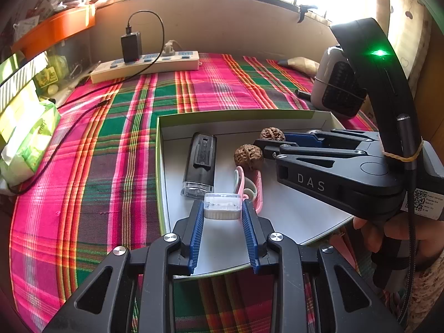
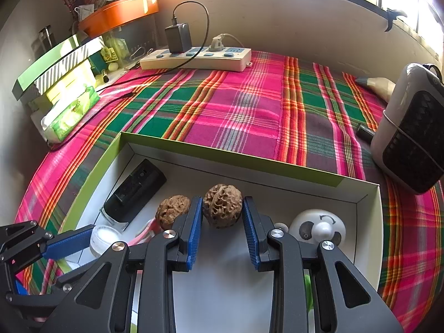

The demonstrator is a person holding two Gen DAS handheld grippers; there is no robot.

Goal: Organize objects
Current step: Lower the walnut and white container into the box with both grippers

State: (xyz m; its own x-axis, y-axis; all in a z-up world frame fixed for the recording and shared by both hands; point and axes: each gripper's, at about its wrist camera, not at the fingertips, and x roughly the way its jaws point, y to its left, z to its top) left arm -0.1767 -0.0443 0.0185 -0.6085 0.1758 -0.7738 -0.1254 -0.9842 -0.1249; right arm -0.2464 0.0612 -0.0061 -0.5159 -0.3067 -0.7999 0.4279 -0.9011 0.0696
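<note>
Left gripper (image 1: 222,208) jaws clamp the small clear plastic lidded pot (image 1: 222,206) over the white shallow box (image 1: 291,213) | right gripper (image 2: 222,208) jaws close around a wrinkled brown walnut (image 2: 222,204), contact unclear | both light, rigid; pot slippery, hold its flat sides

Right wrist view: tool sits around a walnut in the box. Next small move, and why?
Probably open the right tool a little and back it off. The walnut sits between its pads, already over the white floor of the box, beside the second walnut. The left tool holds the small clear container, so it is busy.
</note>
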